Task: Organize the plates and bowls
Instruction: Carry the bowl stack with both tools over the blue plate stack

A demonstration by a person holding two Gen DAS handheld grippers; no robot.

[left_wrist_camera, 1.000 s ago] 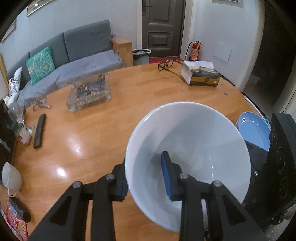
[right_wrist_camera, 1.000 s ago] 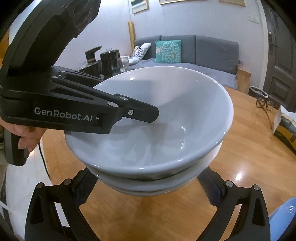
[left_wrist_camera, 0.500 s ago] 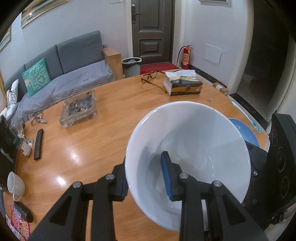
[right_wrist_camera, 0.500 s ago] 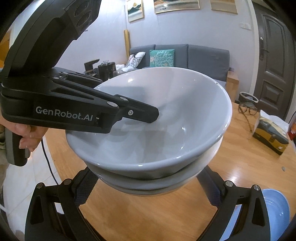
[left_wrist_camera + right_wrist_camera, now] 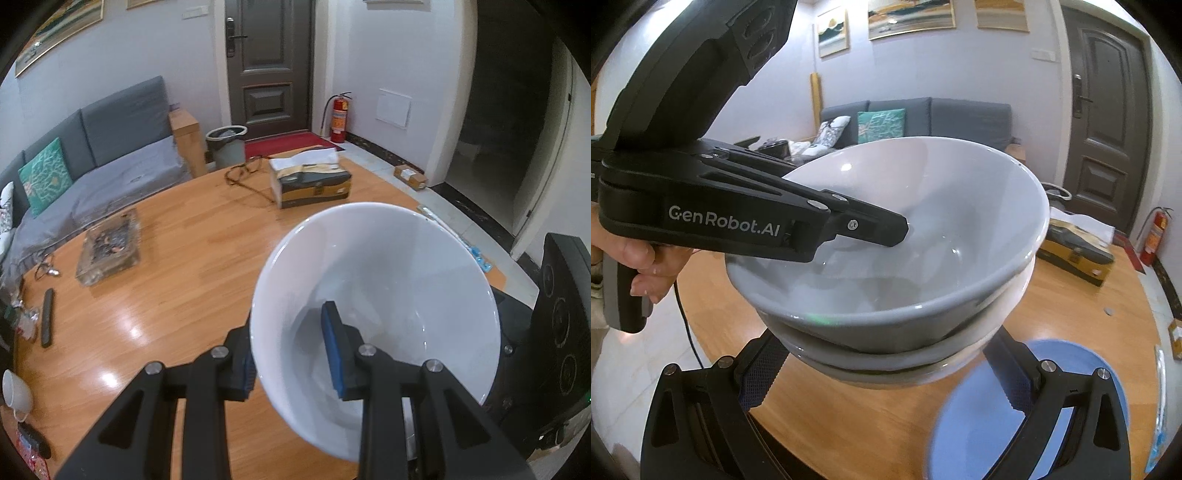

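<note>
Above the table's [image 5: 1071, 306] near edge, left gripper [image 5: 291, 354] jaws clamp the upper bowl's [image 5: 923, 221] rim; right gripper [image 5: 886, 373] jaws straddle the stack, grip unclear.

Blue plate [image 5: 1027, 410] blurred, perhaps edge-cut.

The left gripper [image 5: 291, 354] pinches the near wall of a white bowl [image 5: 388, 273]: 1 blue-padded finger sits inside the bowl, the other outside at 9 o'clock of it, and the bowl tilts toward the camera above a round wooden table [image 5: 184, 280]. At 12 o'clock of the bowl lies a tissue box [image 5: 310, 182], with glasses [image 5: 243, 171] just beside it at 9 o'clock. A glass ashtray [image 5: 109, 251] sits well apart at 9 o'clock, and a black remote [image 5: 47, 317] and a white cup [image 5: 15, 391] near the table's left edge. At 3 o'clock, the right gripper's [image 5: 554, 332] black body shows.
</note>
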